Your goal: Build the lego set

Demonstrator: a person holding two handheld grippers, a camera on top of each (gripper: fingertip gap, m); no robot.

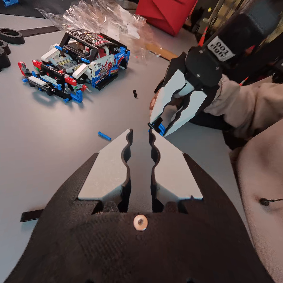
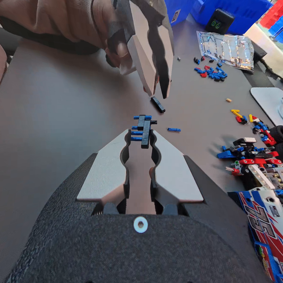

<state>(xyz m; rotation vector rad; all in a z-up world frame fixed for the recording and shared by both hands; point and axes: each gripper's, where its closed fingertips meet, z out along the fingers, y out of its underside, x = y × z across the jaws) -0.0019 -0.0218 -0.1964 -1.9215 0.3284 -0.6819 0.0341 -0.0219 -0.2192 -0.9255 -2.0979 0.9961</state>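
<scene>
Car body (image 1: 79, 64) mostly built, sitting wheel-less on the table (image 1: 46, 153); tyres (image 1: 9, 36) and a loose parts pile (image 2: 212, 73) still waiting. Right gripper (image 2: 140, 131) is pinching a small black-and-blue subassembly (image 2: 144, 131) at its tips; left gripper (image 1: 140, 131) is hanging slightly parted and empty, near a loose blue pin (image 1: 104, 136). Torn clear bags (image 1: 104, 19) look emptied; blue bins' (image 2: 229, 9) contents aren't showing.

Grey table (image 1: 46, 137), blue pin (image 1: 104, 136), red-white-blue striped car (image 1: 73, 64), red box (image 1: 165, 13)

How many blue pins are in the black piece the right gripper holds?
4 pins in a column left of the black piece: top, second, third, bottom. More may be hidden.
</scene>
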